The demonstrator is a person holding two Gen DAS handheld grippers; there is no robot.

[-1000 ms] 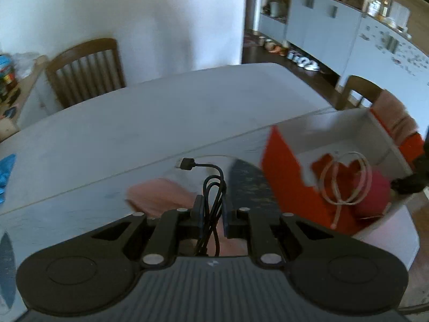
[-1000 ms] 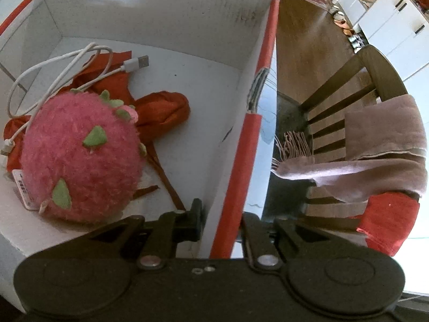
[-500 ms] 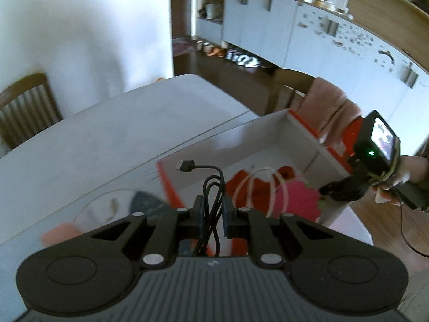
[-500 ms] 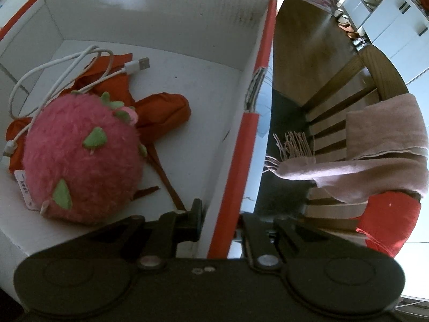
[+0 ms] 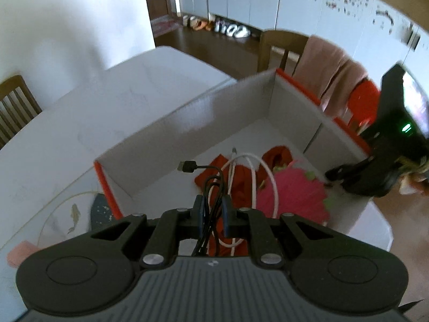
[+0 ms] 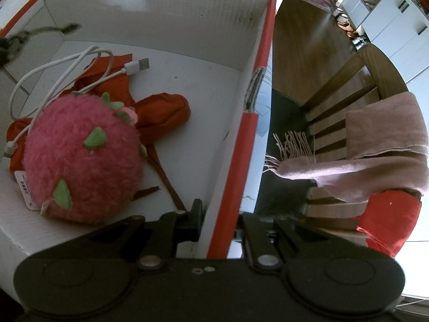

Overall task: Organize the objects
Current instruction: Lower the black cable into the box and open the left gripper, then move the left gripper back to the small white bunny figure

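Note:
My left gripper (image 5: 213,210) is shut on a black USB cable (image 5: 207,185) and holds it above the open white and red cardboard box (image 5: 185,134). The cable's plug (image 6: 68,28) shows blurred at the box's far left in the right wrist view. Inside the box lie a pink plush fruit (image 6: 83,158), a coiled white cable (image 6: 67,77) and a red cloth (image 6: 161,107). My right gripper (image 6: 219,214) is shut on the box's red-edged side wall (image 6: 241,147), one finger inside, one outside. It also shows in the left wrist view (image 5: 375,171).
The box stands near the edge of a white table (image 5: 107,107). A wooden chair (image 6: 356,94) draped with a pink scarf (image 6: 375,147) and a red cloth stands just beyond the box. A dark round item (image 5: 100,212) and a pink object (image 5: 20,252) lie on the table left of the box. Another chair (image 5: 13,107) stands far left.
My left gripper has carried the black cable rightward from over the table to above the box interior. The right gripper keeps its hold on the box wall.

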